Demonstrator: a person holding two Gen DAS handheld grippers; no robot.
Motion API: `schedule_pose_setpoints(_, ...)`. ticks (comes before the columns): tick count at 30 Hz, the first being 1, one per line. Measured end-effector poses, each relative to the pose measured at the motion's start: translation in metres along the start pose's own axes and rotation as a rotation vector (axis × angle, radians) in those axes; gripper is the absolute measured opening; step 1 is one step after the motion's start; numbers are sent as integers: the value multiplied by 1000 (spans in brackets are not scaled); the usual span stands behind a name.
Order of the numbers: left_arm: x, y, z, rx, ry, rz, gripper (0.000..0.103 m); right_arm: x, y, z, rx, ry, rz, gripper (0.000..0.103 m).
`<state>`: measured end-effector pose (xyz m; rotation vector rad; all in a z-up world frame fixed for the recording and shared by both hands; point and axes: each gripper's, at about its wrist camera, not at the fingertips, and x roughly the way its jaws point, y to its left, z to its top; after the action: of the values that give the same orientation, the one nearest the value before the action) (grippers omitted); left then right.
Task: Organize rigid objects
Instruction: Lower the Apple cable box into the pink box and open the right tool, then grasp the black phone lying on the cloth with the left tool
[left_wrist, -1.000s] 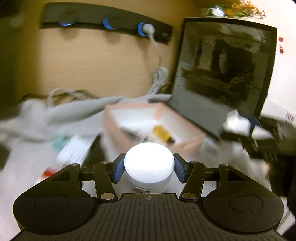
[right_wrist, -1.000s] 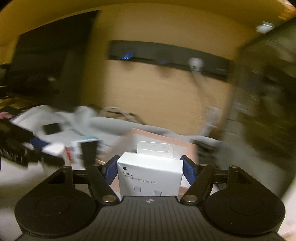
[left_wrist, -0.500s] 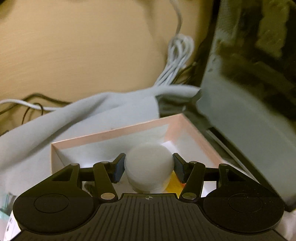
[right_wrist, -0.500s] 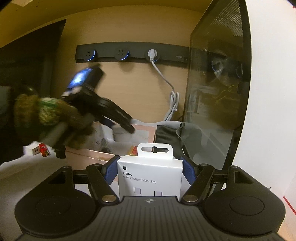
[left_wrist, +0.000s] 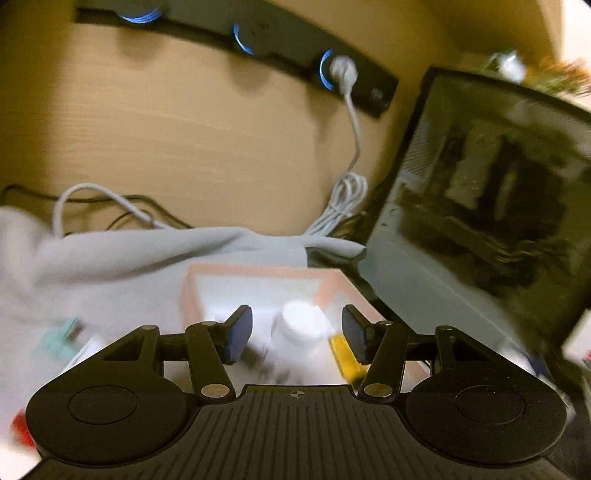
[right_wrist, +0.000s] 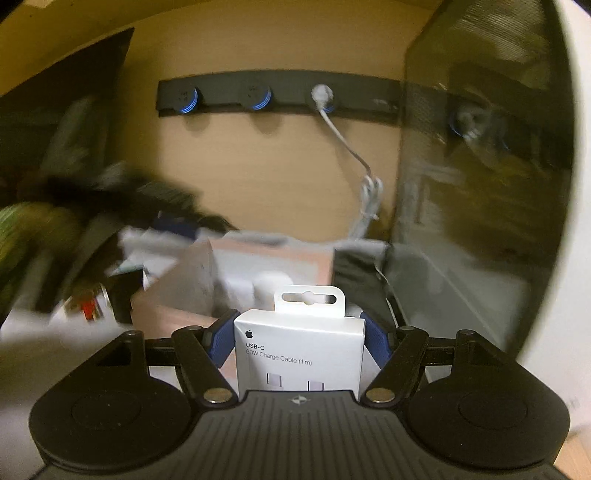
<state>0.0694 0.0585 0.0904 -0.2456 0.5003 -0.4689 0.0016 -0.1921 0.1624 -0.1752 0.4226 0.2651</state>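
Wooden wall, grey cloth

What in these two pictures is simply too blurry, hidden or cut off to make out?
- Left wrist view: the teal item and red item at the left edge are smeared by motion; unidentifiable.
- Left wrist view: the yellow item in the pink box is partly behind a gripper finger.
- Right wrist view: the left gripper is only a dark blur.
- Right wrist view: the cable box has its bottom cut off by the gripper body.
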Motion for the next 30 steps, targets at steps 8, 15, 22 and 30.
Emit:
schedule_pose_setpoints(8, -64, 33, -62, 24, 34, 108, 58, 86, 24, 44, 51, 48, 182, 79)
schedule_pose_setpoints(15, -88, 67, -88, -31, 64, 193, 58, 115, 44, 36, 103, 160, 196, 79)
schedule_pose_setpoints(22, -109, 96, -86, -126, -64, 311, 58, 86, 94, 35, -69, 97, 223, 79)
schedule_pose_setpoints(30, -147, 132, -72, -172, -191, 550, 58, 88, 182, 23, -231, 176, 482, 78)
